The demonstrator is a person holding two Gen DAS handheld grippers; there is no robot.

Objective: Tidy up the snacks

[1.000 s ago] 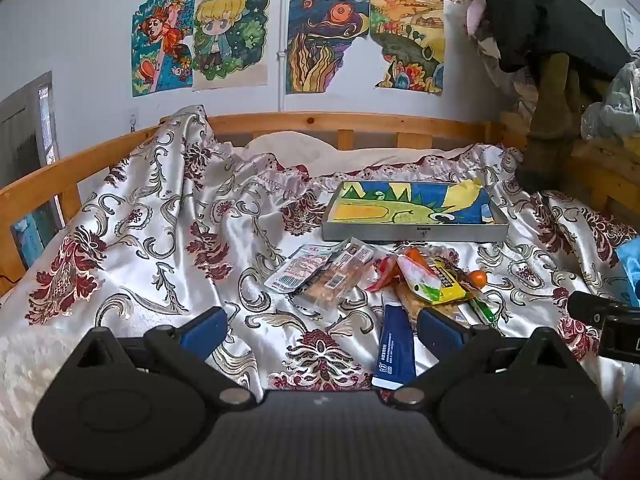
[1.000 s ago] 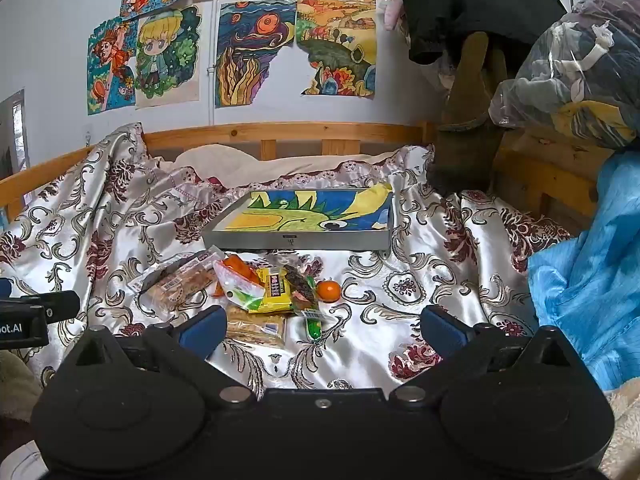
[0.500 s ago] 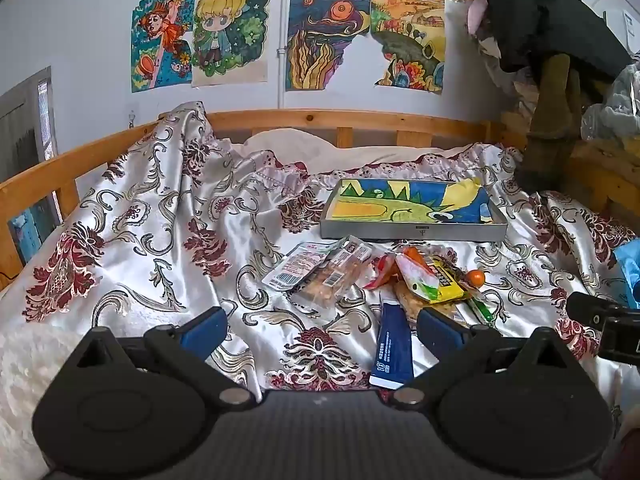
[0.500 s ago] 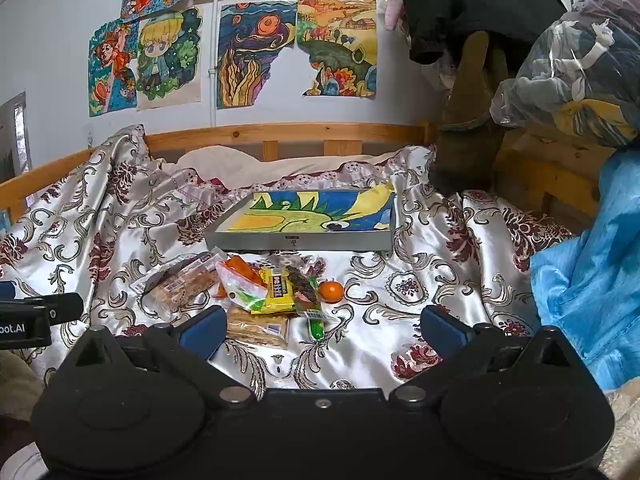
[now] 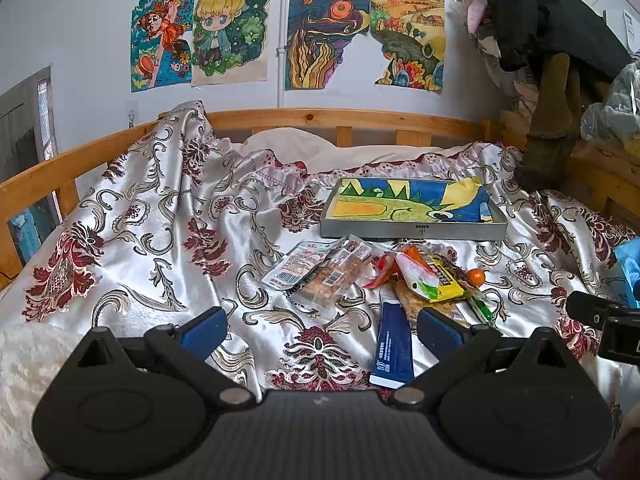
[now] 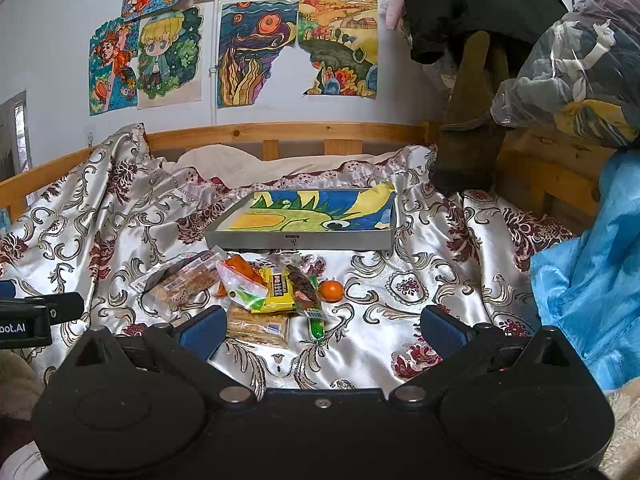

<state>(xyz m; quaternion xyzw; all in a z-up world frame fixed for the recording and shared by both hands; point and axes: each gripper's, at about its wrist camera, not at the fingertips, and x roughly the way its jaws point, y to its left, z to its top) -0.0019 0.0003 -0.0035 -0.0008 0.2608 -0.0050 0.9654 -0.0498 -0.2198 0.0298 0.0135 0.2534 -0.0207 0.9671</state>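
A pile of snack packets (image 5: 384, 276) (image 6: 256, 288) lies on the satin bedspread in front of a shallow grey box (image 5: 412, 232) (image 6: 300, 240) lined with a coloured drawing. The pile holds a clear cracker pack (image 5: 340, 276), a yellow packet (image 6: 276, 288), a blue sachet (image 5: 392, 352), a biscuit pack (image 6: 258, 326) and a small orange fruit (image 6: 332, 290). My left gripper (image 5: 320, 330) is open, hovering just short of the pile. My right gripper (image 6: 320, 328) is open too, with the biscuit pack near its left finger. Neither holds anything.
The wooden bed rail (image 5: 320, 118) runs behind the box. A blue plastic sheet (image 6: 592, 292) lies at the right. Dark clothes and a bagged bundle (image 6: 572, 64) hang over the right corner. Drawings (image 5: 304, 36) cover the wall.
Both grippers have crept slightly forward towards the snack pile; nothing has been picked up or moved.
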